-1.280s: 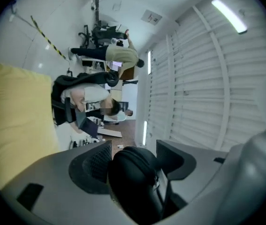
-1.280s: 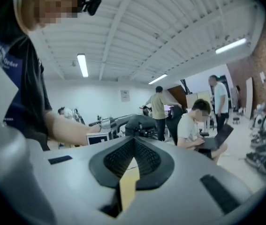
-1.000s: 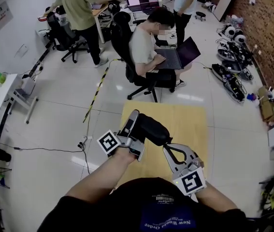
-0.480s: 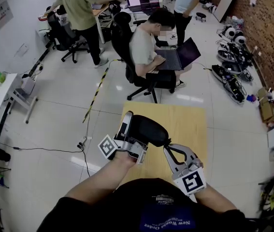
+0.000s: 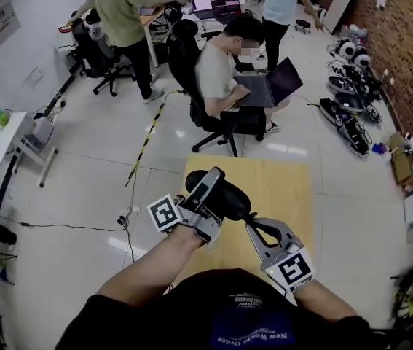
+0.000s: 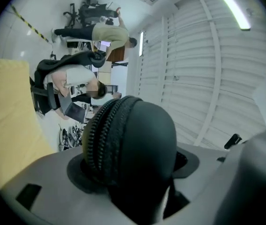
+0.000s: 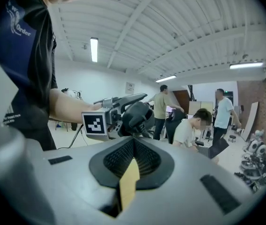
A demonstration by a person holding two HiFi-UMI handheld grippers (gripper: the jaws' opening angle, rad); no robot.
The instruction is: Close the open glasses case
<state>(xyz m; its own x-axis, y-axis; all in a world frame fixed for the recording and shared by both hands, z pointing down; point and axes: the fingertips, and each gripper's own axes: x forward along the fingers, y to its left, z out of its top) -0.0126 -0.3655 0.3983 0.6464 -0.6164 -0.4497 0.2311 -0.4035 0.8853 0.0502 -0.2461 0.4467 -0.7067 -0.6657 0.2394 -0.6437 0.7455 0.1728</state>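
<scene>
Over the yellow table (image 5: pixel 288 188), ringed by white floor (image 5: pixel 82 159), the left claw (image 5: pixel 207 184) was closing on the glasses case (image 5: pixel 232 195); the right claw (image 5: pixel 257 228) was shut.

Right gripper (image 7: pixel 133 150) closed, glasses case (image 7: pixel 140 116) beyond

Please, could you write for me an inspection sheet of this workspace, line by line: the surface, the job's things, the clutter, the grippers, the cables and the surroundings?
Surface: yellow table, standing on a pale tiled floor.
Job's things: black glasses case, held in the left gripper; its halves look together along the zipper; whether it is zipped cannot be told.
Clutter: nothing seen on the table.
Grippers: left gripper has the case between its jaws, which are closing; right gripper is shut, with nothing between its jaws.
Cables: black cable lies on the floor, left of the table.
Surroundings: seated person with a laptop beyond the table; standing person at a desk; equipment along the brick wall.
</scene>
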